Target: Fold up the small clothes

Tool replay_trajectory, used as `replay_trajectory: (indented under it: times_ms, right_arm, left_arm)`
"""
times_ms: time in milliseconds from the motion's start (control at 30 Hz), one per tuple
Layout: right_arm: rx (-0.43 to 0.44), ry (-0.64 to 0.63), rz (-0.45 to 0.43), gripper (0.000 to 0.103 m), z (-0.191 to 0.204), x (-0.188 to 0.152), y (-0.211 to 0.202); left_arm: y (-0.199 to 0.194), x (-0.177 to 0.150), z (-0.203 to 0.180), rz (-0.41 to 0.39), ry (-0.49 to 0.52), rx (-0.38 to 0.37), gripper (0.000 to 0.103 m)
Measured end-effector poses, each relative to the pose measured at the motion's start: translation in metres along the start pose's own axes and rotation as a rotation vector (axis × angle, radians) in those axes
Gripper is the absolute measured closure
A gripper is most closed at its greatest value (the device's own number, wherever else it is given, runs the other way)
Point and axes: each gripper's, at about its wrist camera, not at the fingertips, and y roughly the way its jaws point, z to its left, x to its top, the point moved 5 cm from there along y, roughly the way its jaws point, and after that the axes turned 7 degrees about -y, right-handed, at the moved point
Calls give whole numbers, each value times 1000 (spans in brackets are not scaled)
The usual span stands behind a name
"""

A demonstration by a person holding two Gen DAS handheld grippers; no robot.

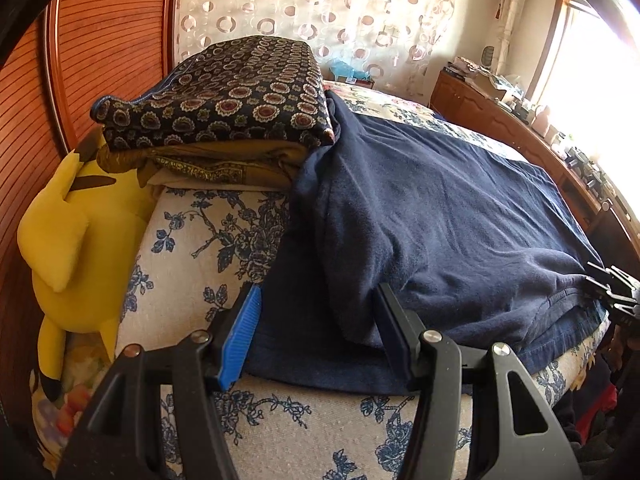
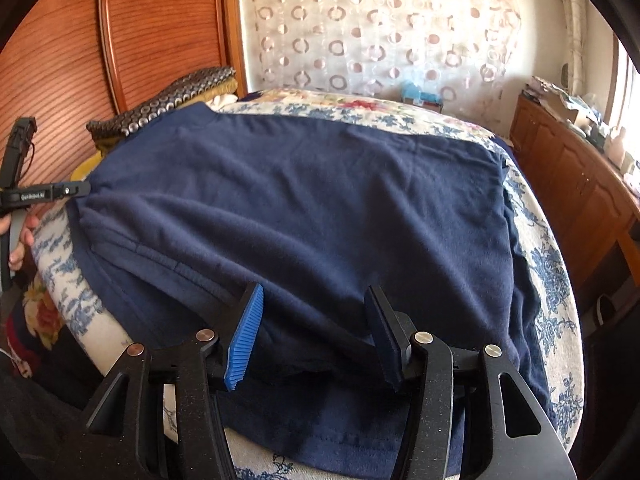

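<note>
A: What have your grippers got?

B: Neither one has pinched anything. My left gripper (image 1: 316, 336) stands wide open at the near edge of the shirt (image 1: 440, 216); a fold of navy cloth runs between its fingers, but they are not pressed on it. My right gripper (image 2: 314, 334) is spread just as wide, with the shirt's top layer lying between its fingers too.

A: Where does the shirt lie?

B: Spread on the bed (image 1: 192, 248), straight ahead of both grippers. It is already doubled: an upper layer lies over a lower one, whose hem shows under my right gripper.

A: What else is close by?

B: Ahead and to the left of my left gripper there is a stack (image 1: 224, 112) of folded cloth, and the shirt's far corner touches it. A yellow plush (image 1: 68, 240) lies further left, at the bed's edge against the headboard (image 1: 100, 40). To the right of my right gripper a cabinet (image 2: 568, 176) runs along the bed.
</note>
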Motion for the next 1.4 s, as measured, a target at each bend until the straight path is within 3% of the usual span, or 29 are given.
replay_trajectory:
  times_ms: [100,333,600,733,800,833,867,933,1133,1267,1333,1400]
  right_arm:
    - [0,10,24,47,-2,-7,5]
    - [10,26,-8,45,-8,-13,0]
    - [0,25,-24,43,-8,-15,1]
    - [-1,26,-25,43,-8,-15,1]
    - [0,27,-24,43,-8,-15,1]
    - [1,29,-25,43,-8,-15,1]
    - [1,31,-28,43,-8,-15,1]
    - [1,36,-32,43,-8,-15,0]
    - [-6,75,-38,43,-19,-15,-6]
    - [0,104,-38,43,-26,-16,-10]
    - [-2,93,-37,43,-24,-16,-9]
    - [-3,87,-32,43,-23,-17,-7]
  left_arm:
    - [0,0,0,-8,-9,2,46]
    - [0,-1,0,-16,-16,10,46]
    - [2,2,-1,-16,-15,-26,47]
    - [5,6,-2,-19,-7,-41,61]
    - [6,7,-4,-19,7,-48,80]
    - [8,7,-6,0,7,-86,98]
    - [9,6,-9,14,-7,-117,99]
    - [7,6,-16,-6,23,-105,101]
    - [-15,20,-51,-83,87,-149,102]
    - [-20,29,-49,-124,96,-56,101]
    - [-13,30,-40,-92,97,-2,98]
    - [-2,27,-31,-36,86,10,88]
